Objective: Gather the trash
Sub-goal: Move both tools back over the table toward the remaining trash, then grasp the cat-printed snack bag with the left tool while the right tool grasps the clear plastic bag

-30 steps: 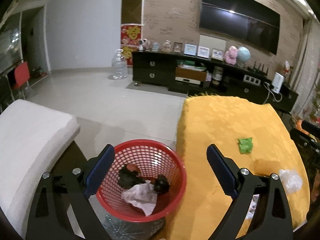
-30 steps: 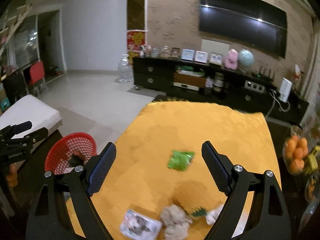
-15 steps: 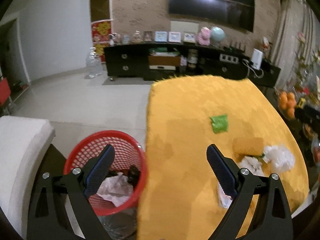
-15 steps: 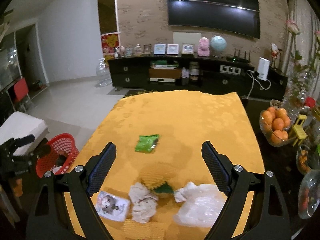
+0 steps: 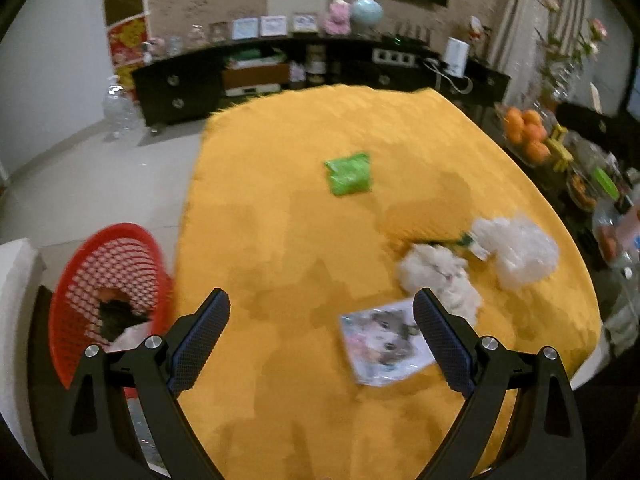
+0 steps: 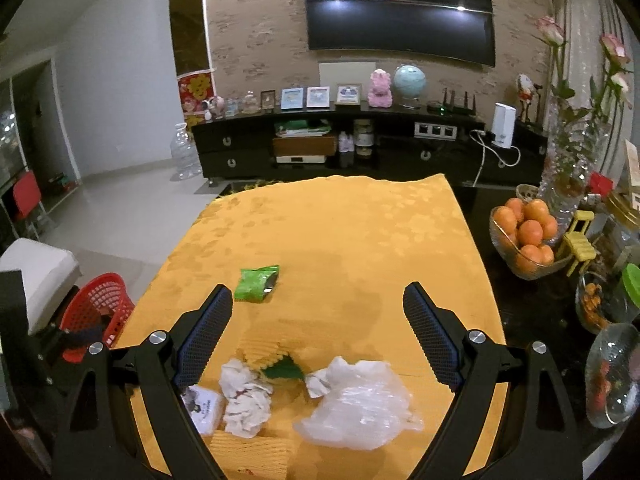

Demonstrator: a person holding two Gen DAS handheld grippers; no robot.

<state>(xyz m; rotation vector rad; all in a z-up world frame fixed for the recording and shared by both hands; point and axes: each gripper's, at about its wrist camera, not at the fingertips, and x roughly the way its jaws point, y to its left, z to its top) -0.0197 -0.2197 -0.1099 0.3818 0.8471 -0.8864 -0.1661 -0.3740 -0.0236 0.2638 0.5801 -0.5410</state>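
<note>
- The left gripper (image 5: 320,326) is hanging over the near part of the yellow-clothed counter (image 5: 280,216), jaws spread wide and gripping nothing.
- A flat packet printed with a cat picture (image 5: 386,342) is lying on the cloth between the left gripper's fingers, up against the right-hand finger, not touched as far as I can tell.
- Just beyond that finger a crumpled tissue (image 5: 440,276) is sitting, and beside it a wad of clear plastic wrap (image 5: 516,248); a green snack wrapper (image 5: 348,172) is lying well apart, toward the middle of the counter.
- The right gripper (image 6: 318,314) is also standing released and empty, hovering above the same pile: the plastic wrap (image 6: 360,404) and the tissue (image 6: 246,398) are lying below and between its fingers, the cat packet (image 6: 204,408) is peeking from behind its left finger.
- A small dark green scrap (image 6: 284,370) is showing between tissue and plastic wrap.
- I am counting one packet, one tissue wad, one plastic wad, one green wrapper (image 6: 256,282), and one green scrap on the cloth.
- One red mesh basket (image 5: 104,280) is standing off the counter's left edge, already holding some dark and pale trash.
</note>
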